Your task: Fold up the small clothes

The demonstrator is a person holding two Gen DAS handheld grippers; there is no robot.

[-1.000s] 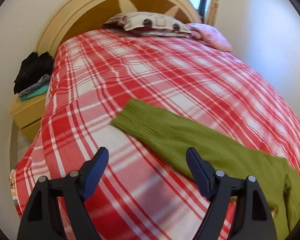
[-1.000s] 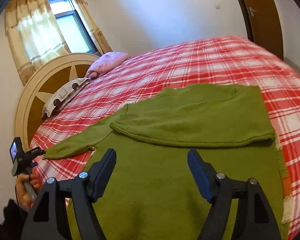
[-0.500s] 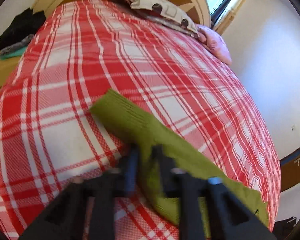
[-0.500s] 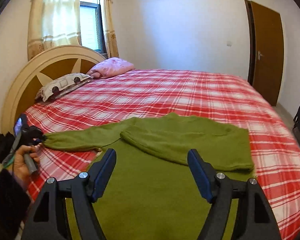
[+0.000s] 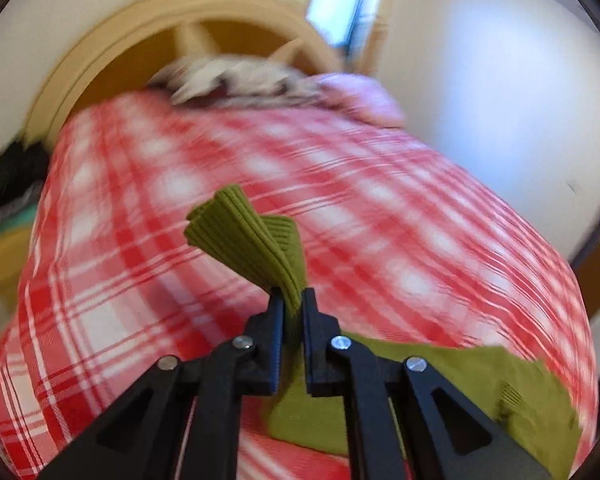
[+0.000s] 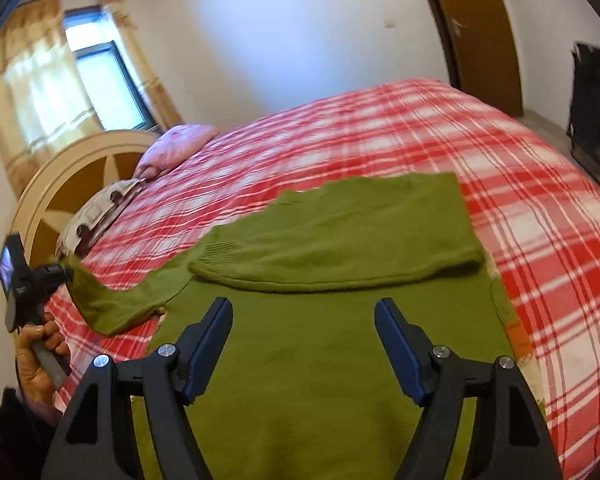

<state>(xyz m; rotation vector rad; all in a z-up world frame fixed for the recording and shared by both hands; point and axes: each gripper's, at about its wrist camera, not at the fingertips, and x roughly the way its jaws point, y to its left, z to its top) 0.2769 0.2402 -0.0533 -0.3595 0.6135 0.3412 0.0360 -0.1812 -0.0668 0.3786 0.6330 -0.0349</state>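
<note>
A green knit sweater (image 6: 320, 344) lies flat on the red plaid bedspread (image 6: 500, 168), with one sleeve folded across its body (image 6: 340, 248). My left gripper (image 5: 291, 300) is shut on the ribbed cuff of the other sleeve (image 5: 244, 236) and holds it lifted off the bed. In the right wrist view that left gripper (image 6: 66, 274) is at the far left, with the sleeve (image 6: 116, 300) hanging from it. My right gripper (image 6: 304, 344) is open and empty above the sweater's body.
A curved wooden headboard (image 6: 60, 176) with a patterned pillow (image 6: 96, 216) and a pink pillow (image 6: 172, 148) stands at the bed's far end. A nightstand with dark clothes (image 5: 12, 184) is left of the bed. A door (image 6: 480, 28) and a black bag (image 6: 592, 100) are at right.
My left gripper has closed on the sleeve cuff and lifted it off the bed. My right gripper stayed open above the sweater, and its view shifted.
</note>
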